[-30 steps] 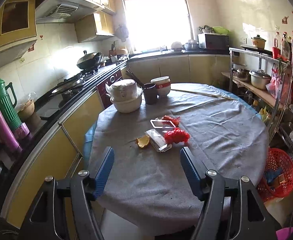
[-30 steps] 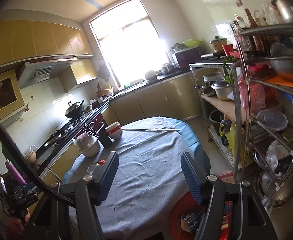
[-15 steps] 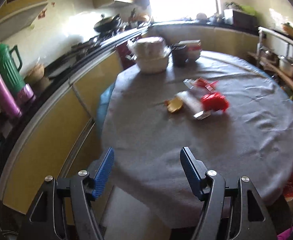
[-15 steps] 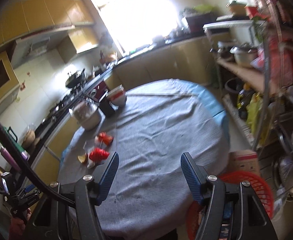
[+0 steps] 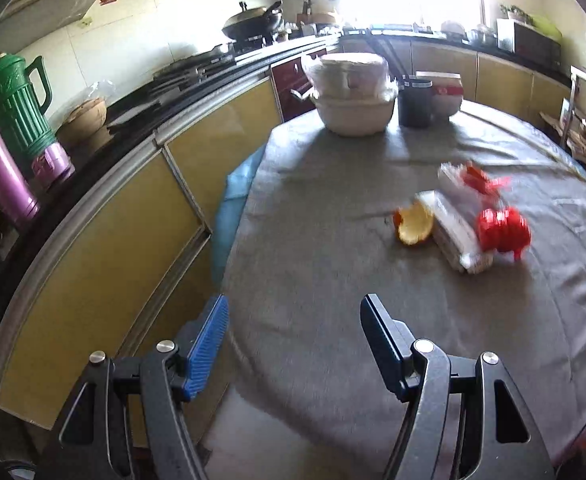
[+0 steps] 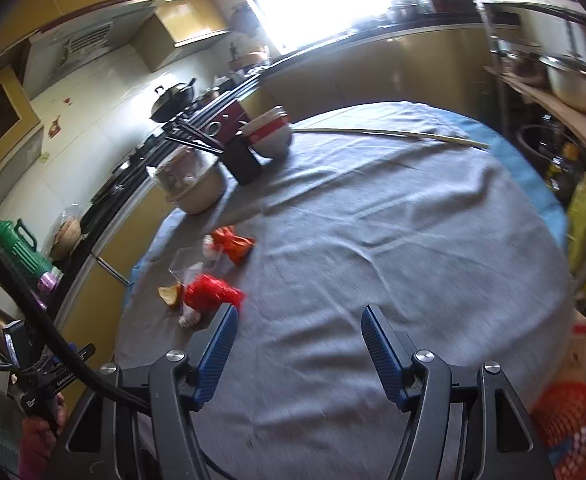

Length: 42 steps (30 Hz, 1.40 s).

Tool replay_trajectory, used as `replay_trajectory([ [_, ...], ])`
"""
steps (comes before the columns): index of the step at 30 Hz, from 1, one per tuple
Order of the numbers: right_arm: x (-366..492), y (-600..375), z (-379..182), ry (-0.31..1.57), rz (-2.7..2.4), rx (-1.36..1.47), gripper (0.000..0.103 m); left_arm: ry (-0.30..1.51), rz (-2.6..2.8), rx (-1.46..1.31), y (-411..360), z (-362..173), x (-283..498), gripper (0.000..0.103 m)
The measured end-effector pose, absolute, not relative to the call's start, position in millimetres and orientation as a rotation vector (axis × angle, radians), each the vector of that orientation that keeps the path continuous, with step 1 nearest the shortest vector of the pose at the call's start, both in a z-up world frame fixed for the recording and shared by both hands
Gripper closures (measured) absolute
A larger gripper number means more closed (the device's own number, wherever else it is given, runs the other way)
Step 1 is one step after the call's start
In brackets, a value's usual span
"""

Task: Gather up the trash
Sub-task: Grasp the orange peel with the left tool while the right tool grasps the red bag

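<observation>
Round table w/ wrinkled grey cloth cover (image 5: 333, 280) fills both views; a blue under-layer shows at its edge. Trash sits in a loose cluster on the cloth, well apart from both tongs.

Left gripper (image 5: 293, 320): blue ribbed pads spread wide, nothing between them, hanging over the near table edge. Trash lies ahead and to the right of it. Right gripper (image 6: 299, 330): also spread, empty, over bare cloth; trash lies ahead-left, nearest piece just beyond the left fingertip in that view.

Largest to smallest among trash:
- flat clear/white plastic wrapper pack (image 5: 455, 236), oblong, crinkly, lying tilted
- crumpled glossy red plastic wad (image 5: 503, 230), touching the pack's right side; also at (image 6: 209, 294)
- red-and-clear torn wrapper (image 5: 473, 178), further back, blurred; also at (image 6: 231, 244)
- curved orange fruit peel (image 5: 413, 226), pale inside, just left of the pack

Far side of table: cream lidded ceramic pot (image 5: 353, 94), dark cup (image 5: 415, 100), stacked red-and-white bowls (image 5: 445, 94). Red mesh plastic basket (image 6: 573, 428) stands on the floor beside the table, low right in the right view.
</observation>
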State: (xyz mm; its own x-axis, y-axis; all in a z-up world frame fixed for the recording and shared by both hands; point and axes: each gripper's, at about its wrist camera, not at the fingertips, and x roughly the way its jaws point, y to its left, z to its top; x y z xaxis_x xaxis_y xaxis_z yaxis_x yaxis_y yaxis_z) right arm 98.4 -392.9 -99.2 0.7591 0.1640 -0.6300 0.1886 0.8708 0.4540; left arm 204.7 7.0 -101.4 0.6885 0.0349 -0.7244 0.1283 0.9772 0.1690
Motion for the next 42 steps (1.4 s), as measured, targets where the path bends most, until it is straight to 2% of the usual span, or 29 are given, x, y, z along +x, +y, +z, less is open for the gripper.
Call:
replay_trajectory([
  [11, 170, -344, -88, 0.707, 0.174, 0.497, 0.035, 0.833, -0.145, 0.106, -4, -99, 228, 0.034],
  [29, 238, -292, -132, 0.853, 0.268, 0.367, 0.035, 0.914, -0.322, 0.076, -27, -118, 245, 0.034],
  [42, 272, -274, -173, 0.951, 0.396, 0.191, 0.035, 1.041, -0.468, 0.008, -34, -164, 334, 0.034],
])
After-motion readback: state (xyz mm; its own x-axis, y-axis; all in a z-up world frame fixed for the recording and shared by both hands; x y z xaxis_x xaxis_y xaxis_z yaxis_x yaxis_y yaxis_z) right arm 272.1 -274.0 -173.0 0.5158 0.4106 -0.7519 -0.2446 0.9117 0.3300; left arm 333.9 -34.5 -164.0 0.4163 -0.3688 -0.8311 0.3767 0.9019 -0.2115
